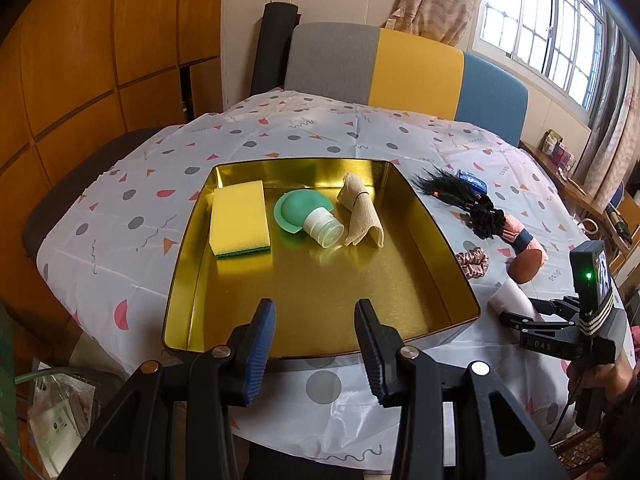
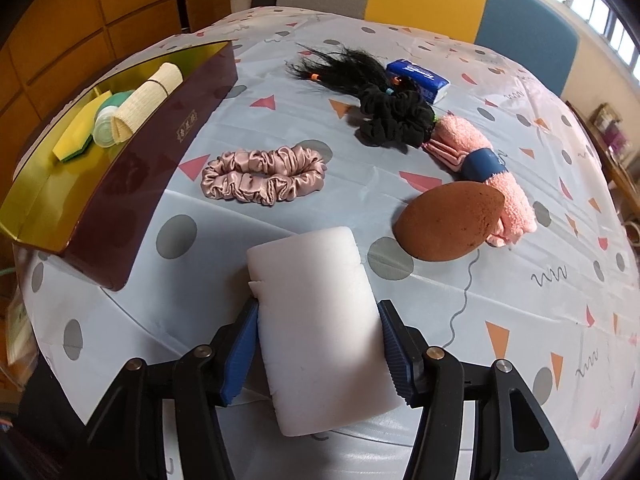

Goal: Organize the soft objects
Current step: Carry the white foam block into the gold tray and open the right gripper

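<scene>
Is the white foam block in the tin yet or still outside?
Outside. The white foam block sits between the right gripper fingers over the tablecloth, beside the gold tin.

Both the left gripper (image 1: pixel 316 346) and the right gripper (image 2: pixel 318 354) were black plastic linkage frames with round silver screws at the joints, their fingers (image 1: pixel 262 344) faced with ribbed blue pads, and a green light glowed on one.

White foam block (image 2: pixel 320 332) between jaws
</scene>
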Available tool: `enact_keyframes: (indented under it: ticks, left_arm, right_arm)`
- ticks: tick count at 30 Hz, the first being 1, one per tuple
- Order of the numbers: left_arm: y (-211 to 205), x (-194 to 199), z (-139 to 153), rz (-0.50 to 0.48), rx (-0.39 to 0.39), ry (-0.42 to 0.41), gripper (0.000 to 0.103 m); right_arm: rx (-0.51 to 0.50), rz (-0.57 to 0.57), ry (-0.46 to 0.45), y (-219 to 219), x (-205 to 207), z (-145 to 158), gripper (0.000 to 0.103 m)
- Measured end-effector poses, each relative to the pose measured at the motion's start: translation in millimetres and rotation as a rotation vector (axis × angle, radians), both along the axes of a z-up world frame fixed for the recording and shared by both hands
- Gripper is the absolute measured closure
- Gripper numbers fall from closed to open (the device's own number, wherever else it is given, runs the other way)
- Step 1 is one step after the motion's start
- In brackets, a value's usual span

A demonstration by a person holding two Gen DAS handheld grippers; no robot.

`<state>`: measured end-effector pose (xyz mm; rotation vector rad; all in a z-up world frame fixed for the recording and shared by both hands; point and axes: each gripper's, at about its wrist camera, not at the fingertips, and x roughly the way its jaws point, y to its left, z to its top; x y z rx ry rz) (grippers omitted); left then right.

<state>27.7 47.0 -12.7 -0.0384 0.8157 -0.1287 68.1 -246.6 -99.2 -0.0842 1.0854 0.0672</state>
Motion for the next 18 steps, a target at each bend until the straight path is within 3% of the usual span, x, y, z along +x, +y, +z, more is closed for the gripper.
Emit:
enact_keyframes:
  ticks: [7, 13, 18]
  left_arm:
    - [6, -3, -2, 0.008, -0.015, 0.004, 0.062]
    - [7, -4, -2, 0.016, -0.014, 0.005, 0.062]
    - [8, -4, -4, 0.019, -0.013, 0.01, 0.062]
  right_arm:
    - [0.042, -0.055, 0.005, -3, 2, 4, 0.045]
    - [0.127, -0.088, -0.048, -3, 4, 29, 0.045]
    - [0.163, -0.035, -0.1, 25, 8, 56, 0.045]
